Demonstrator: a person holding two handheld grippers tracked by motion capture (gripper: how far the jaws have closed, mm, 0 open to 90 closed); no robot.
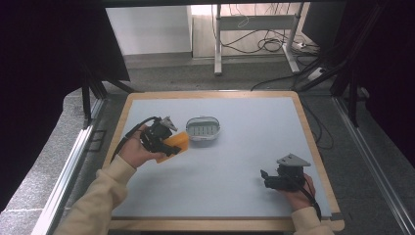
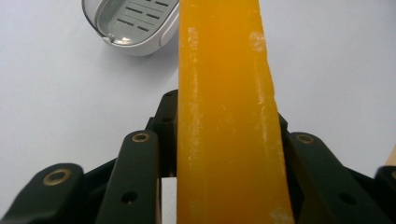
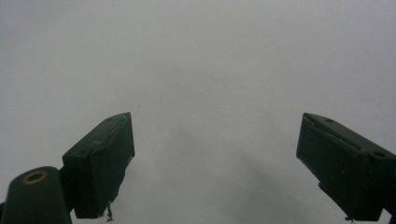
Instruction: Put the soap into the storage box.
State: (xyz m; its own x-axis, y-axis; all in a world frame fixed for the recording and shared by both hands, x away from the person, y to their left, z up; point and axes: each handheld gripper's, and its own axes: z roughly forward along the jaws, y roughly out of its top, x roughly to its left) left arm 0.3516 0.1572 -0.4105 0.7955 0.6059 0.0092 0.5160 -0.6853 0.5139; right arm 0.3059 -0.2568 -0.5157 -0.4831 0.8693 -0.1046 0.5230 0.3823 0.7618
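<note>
Soap bar (image 2: 224,116) pinched in left tongs (image 1: 169,143) | soap dish (image 1: 203,128) beside | right tongs (image 3: 215,168) spread over bare table (image 1: 244,161)

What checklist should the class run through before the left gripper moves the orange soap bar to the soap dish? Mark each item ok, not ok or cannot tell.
1. Left gripper clamped on the orange soap bar: ok.
2. Soap bar lifted off the table: cannot tell.
3. Soap dish empty, its slotted tray bare: ok.
4. Dish upright on the table, next to the bar: ok.
5. Right gripper away from the dish, jaws open with nothing between them: ok.
</note>
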